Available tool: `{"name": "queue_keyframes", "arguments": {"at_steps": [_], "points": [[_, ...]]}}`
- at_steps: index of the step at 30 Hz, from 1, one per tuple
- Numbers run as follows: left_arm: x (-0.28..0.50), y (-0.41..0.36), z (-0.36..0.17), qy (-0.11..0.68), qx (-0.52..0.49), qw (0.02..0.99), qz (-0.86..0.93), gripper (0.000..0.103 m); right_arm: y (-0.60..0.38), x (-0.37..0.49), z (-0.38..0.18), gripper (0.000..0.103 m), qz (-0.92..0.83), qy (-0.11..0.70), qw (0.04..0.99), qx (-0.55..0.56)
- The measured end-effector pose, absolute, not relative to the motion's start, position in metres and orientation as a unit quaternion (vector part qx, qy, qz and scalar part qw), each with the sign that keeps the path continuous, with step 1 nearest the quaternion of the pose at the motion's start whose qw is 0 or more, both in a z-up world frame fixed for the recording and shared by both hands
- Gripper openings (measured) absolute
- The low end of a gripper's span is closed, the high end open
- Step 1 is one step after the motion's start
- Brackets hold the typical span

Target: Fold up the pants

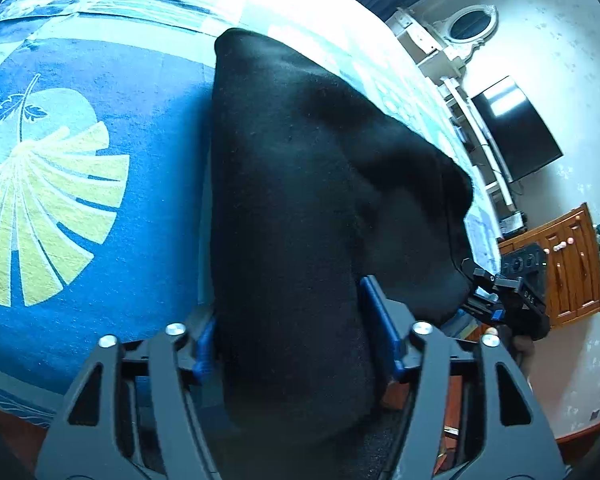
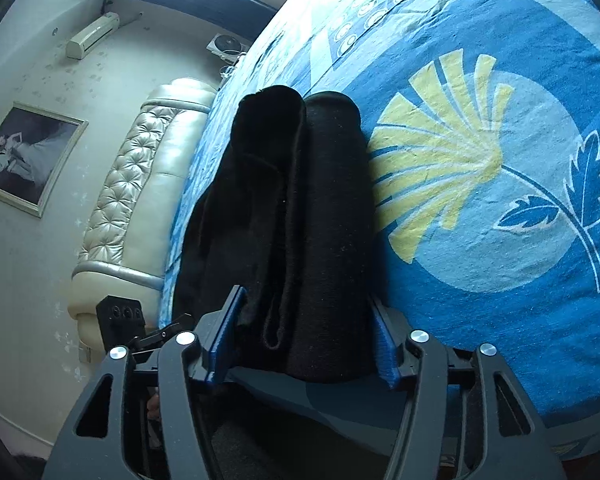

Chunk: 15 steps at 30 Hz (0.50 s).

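Observation:
The black pants (image 1: 308, 184) lie folded in a thick stack on the blue patterned bedspread (image 1: 100, 184). My left gripper (image 1: 296, 340) has its blue pads on either side of the stack's near end and is shut on it. My right gripper (image 2: 304, 340) holds the other end of the pants (image 2: 300, 216) the same way, with several layers between its pads. The right gripper also shows in the left wrist view (image 1: 496, 296) at the stack's far right corner. The left gripper shows in the right wrist view (image 2: 140, 328) at the lower left.
A padded cream headboard (image 2: 140, 184) runs along the bed's left side. A framed picture (image 2: 24, 156) hangs on the wall. A dark TV (image 1: 516, 128), white shelves (image 1: 460, 92) and a wooden cabinet (image 1: 572, 264) stand beyond the bed's edge.

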<state>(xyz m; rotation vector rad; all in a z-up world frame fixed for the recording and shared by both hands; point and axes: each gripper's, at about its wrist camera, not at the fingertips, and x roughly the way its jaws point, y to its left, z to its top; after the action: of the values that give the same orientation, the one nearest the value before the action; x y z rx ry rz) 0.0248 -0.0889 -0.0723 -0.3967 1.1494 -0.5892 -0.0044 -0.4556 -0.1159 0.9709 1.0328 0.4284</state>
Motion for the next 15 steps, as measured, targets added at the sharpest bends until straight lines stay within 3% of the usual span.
{"name": "queue_keyframes", "arguments": {"at_steps": [3,8,15], "points": [[0.028,-0.078,-0.067,0.519,-0.21,0.774,-0.296,0.082,-0.468,-0.006,-0.108,0.065,0.196,0.454,0.749,0.44],[0.052,-0.066,-0.064,0.496,-0.229,0.778,-0.309,0.084,-0.489,0.006,-0.105,0.069,0.186,0.424,0.751,0.472],[0.086,-0.08,-0.077,0.522,-0.223,0.757,-0.325,0.084,-0.467,0.041,-0.125,0.07,0.201,0.462,0.732,0.459]]}}
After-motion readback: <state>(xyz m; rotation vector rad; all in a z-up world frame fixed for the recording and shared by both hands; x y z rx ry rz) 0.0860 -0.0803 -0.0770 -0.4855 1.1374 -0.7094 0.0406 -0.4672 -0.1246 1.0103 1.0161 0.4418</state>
